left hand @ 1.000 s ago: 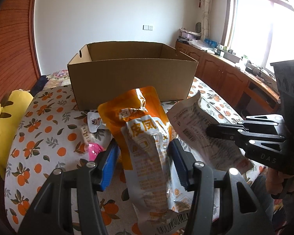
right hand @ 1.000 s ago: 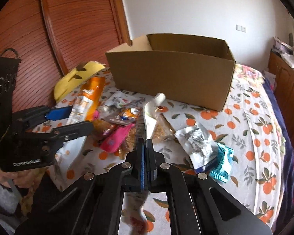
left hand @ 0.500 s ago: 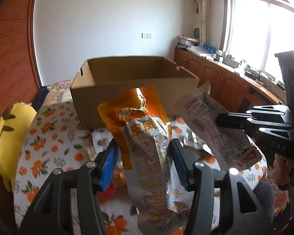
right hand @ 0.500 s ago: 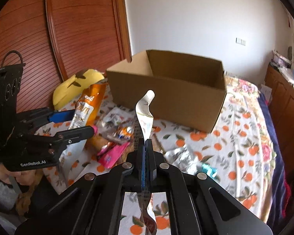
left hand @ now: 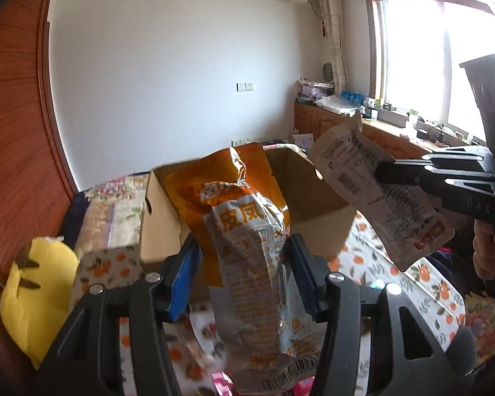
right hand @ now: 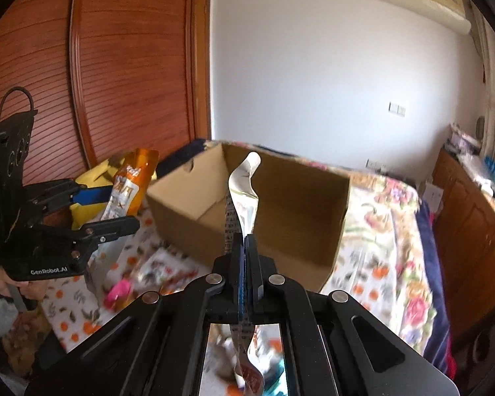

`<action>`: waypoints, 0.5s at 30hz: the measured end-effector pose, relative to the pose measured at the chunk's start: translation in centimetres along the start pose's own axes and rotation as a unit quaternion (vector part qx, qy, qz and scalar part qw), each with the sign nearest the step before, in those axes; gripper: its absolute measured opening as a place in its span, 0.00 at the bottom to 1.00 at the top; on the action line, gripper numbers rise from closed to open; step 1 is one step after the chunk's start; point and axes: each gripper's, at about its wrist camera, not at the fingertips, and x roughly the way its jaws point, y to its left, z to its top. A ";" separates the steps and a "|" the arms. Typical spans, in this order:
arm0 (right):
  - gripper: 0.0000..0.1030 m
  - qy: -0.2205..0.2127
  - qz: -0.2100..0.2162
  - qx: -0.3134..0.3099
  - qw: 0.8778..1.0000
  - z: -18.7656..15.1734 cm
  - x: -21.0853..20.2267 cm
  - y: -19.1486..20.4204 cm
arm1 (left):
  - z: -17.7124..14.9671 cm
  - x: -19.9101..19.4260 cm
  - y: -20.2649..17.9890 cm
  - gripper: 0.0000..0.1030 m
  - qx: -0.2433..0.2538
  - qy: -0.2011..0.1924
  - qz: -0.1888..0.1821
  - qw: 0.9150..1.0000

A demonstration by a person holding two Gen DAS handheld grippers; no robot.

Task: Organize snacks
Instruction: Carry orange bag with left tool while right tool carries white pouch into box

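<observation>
Two packets up in the air: left gripper (left hand: 244, 277), part-open, squeezes the orange snack bag (left hand: 247, 250), right gripper (right hand: 246, 250) is clamped flat on the pale pouch (right hand: 242, 194). Both stand lengthwise, tops toward the cardboard box (right hand: 300, 198). Get past its near rim, then release

Orange snack pouch (left hand: 247, 257) upright; pale flat pouch (left hand: 376, 191) tilted; both before open cardboard box (right hand: 300, 198)

"GenRobot.AI" on left gripper (right hand: 115, 211), "皮凤" on orange snack bag (left hand: 247, 231)
</observation>
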 end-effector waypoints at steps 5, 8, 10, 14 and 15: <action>0.00 -0.013 -0.007 -0.021 1.000 2.8 1.5 -0.8 | 2.4 1.5 1.1 0.52 0.006 -0.015 0.002 1.000; 0.00 -0.018 -0.010 -0.026 0.999 4.0 3.0 -1.6 | 3.5 2.8 2.0 0.52 0.007 -0.020 0.006 1.000; 0.00 -0.018 -0.012 -0.026 0.999 4.5 4.2 -2.2 | 4.3 3.7 2.6 0.52 0.007 -0.021 0.009 1.000; 0.00 -0.014 -0.013 -0.026 0.999 5.0 6.7 -2.9 | 5.4 5.5 3.7 0.52 0.005 -0.022 0.015 1.000; 0.00 -0.013 -0.012 -0.026 1.000 5.1 7.3 -3.1 | 5.7 6.0 4.0 0.52 0.004 -0.021 0.016 1.000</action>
